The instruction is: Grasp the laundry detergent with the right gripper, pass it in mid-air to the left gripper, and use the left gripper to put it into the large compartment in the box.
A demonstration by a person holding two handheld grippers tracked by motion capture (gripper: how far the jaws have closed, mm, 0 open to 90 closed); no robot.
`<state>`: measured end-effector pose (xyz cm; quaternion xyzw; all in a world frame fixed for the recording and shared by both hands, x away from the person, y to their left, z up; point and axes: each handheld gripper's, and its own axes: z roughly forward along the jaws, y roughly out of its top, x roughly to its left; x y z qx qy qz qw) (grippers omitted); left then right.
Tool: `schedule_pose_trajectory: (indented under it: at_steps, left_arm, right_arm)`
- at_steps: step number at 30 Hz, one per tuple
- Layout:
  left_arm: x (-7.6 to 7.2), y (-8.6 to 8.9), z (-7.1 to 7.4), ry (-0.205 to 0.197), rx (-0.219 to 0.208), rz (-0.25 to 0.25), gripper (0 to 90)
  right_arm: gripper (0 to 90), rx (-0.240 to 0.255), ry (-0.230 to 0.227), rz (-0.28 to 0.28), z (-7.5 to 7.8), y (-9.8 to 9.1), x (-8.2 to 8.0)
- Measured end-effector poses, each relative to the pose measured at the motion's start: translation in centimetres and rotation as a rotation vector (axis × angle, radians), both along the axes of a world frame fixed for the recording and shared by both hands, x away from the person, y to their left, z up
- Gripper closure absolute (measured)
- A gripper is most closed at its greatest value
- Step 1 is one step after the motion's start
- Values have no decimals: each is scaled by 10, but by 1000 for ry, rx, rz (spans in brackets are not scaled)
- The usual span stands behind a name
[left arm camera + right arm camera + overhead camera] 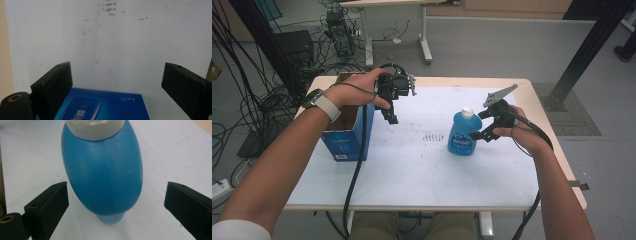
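A blue dish-soap bottle [461, 135] with a white cap stands upright on the white mat, right of centre. My right gripper [478, 126] is at its right side and open. In the right gripper view the bottle [105, 175] sits between the two black jaws of the right gripper [116, 188], with a gap on each side. A blue cardboard box [347, 142] with an open top stands at the table's left. My left gripper [391, 117] hangs just right of its top edge, pointing down. In the left gripper view the left gripper [116, 75] is open and empty, with the box [105, 107] below.
The white mat [412, 170] covers most of the wooden table and has small brown marks [432, 136] near its middle. Cables trail from both grippers over the front edge. On the floor behind are tangled wires, another table's legs and black posts.
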<state>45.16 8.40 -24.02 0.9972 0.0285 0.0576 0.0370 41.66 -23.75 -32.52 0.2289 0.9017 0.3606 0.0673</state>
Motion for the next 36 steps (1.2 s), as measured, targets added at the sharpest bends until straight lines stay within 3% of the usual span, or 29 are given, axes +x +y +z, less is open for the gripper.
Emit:
schedule_pose_trajectory:
  at_steps: [36]
  left_arm:
    - [0, 0, -1, 1, -9, -1, 100]
  right_arm:
    - [40, 23, -12, -12, -2, 0, -1]
